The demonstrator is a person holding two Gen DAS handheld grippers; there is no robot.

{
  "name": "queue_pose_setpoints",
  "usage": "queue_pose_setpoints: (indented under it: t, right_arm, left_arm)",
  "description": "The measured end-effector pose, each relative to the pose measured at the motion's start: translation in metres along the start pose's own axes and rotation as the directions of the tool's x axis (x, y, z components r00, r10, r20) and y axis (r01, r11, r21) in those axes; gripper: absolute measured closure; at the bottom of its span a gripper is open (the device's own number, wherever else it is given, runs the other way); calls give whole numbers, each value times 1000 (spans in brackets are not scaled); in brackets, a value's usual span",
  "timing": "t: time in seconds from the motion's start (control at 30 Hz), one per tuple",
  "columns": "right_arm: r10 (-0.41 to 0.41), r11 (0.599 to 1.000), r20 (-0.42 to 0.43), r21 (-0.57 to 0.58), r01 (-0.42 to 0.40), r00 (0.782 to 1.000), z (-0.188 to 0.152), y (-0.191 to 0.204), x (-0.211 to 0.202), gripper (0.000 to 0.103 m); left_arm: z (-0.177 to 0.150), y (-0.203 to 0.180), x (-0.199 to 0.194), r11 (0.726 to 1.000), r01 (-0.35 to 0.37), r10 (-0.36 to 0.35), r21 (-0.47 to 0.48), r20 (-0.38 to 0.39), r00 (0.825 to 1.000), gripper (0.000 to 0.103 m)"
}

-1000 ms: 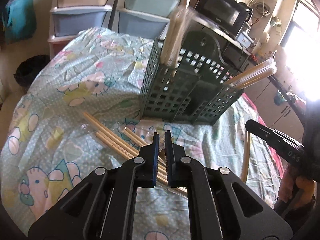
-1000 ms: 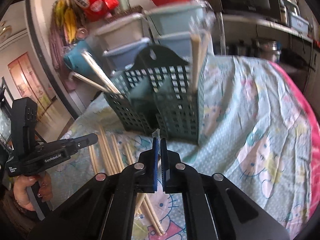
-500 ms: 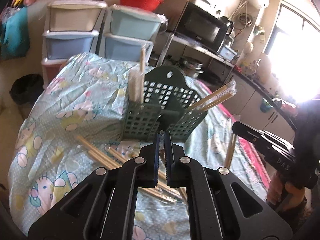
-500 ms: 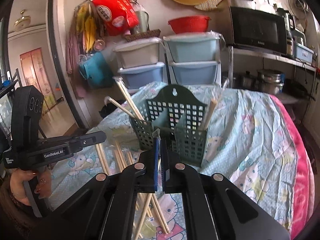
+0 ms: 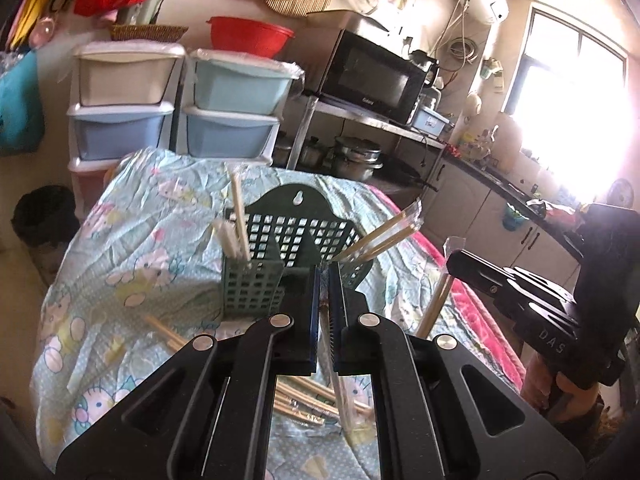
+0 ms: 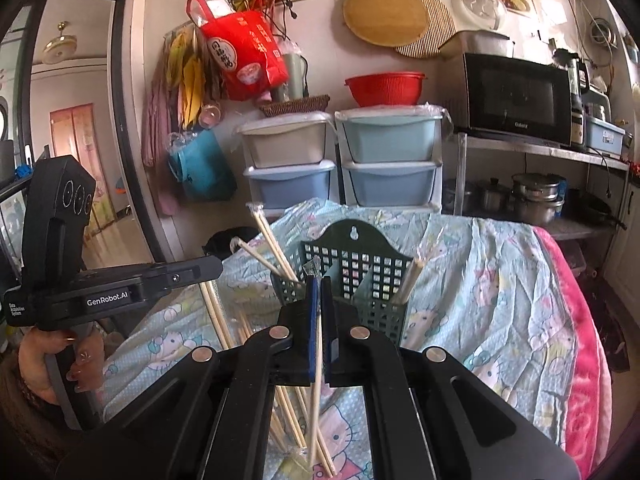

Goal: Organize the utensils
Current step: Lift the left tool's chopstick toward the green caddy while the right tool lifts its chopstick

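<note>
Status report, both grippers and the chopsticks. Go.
Left gripper shut on a wrapped chopstick pair. Right gripper shut on another chopstick pair. Green holder already has chopsticks both sides; more loose chopsticks on tablecloth.

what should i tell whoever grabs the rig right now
Left gripper: fingers shut on a wrapped pair that hangs down.
Right gripper: fingers shut on a second pair.
Green caddy stands on the cloth; standing chopsticks already in both outer compartments.
To do: drop in both held pairs, then collect the loose chopsticks in front of the caddy.
</note>
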State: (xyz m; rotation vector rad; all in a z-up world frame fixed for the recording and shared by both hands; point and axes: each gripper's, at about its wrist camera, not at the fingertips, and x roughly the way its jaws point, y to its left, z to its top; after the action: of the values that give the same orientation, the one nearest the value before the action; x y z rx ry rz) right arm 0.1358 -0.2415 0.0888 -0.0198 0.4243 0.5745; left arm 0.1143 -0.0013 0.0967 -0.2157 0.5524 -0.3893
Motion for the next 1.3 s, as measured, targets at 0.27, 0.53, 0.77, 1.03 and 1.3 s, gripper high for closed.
queue_pose_setpoints:
  t: [0.27, 0.53, 0.77, 1.03, 1.3]
  right_arm:
    - [-2, 1000, 46, -6, 3, 999, 10, 0, -11, 101]
    - [-7, 1000, 95, -19, 9, 995, 25, -4, -20, 101]
    - [-12, 999, 124, -30, 16, 992, 38, -5, -23, 101]
    - [-20, 999, 154, -38, 26, 988, 52, -3, -25, 101]
    - [-23, 998, 187, -50, 33, 982, 68, -2, -27, 101]
  left_arm:
    - [15, -10, -7, 1000, 20, -20, 21, 24, 1000, 101]
    - [34, -17, -17, 998, 18, -21, 55, 59, 998, 101]
    - [50, -18, -24, 998, 11, -17, 63, 91, 996, 101]
    - [72, -22, -29, 997, 15, -25, 79, 121, 992, 101]
    - [92, -16, -33, 997, 12, -22, 71, 141, 990, 101]
